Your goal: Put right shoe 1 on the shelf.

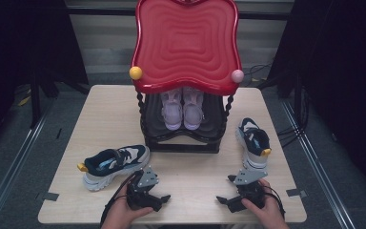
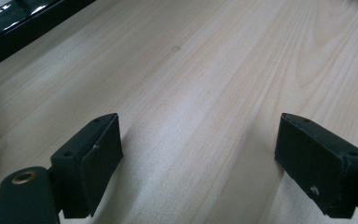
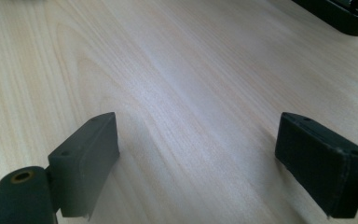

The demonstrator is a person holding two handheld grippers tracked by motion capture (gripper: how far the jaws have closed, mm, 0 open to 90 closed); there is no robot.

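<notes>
Resting low at the near edge of the table [image 1: 100,109], the left hand [image 1: 119,214] wraps the left gripper [image 1: 159,200] from behind, nose aimed toward mid-table; jaws stand wide apart w/ nothing between, only bare wood under them in the left gripper view [image 2: 200,140]. Left sneaker [image 1: 114,165] lies just beyond and left of that gripper, on its side-ish profile, toe pointing left: navy upper, cream panels, chunky white sole, a yellow ball at the toe tip. Near but not touching.

Center back: black shoe rack [image 1: 183,138] w/ a red wavy top tray [image 1: 186,43], yellow knob [image 1: 135,73] at its left corner, pink knob [image 1: 237,75] at its right. A pair of pale pink sneakers [image 1: 183,110] sits on the shelf under the tray, toes toward the person.

Right side: right sneaker [image 1: 254,143], same navy/white style, stands toe toward the person w/ a yellow ball at the toe. Right gripper [image 1: 224,199] lies just in front of it, grey plate close to the toe; whether they touch, can't tell. Right hand [image 1: 267,210] grips it from the right, nose pointing left. Jaws wide apart, nothing held, plain wood beneath in the right gripper view [image 3: 198,140].
</notes>
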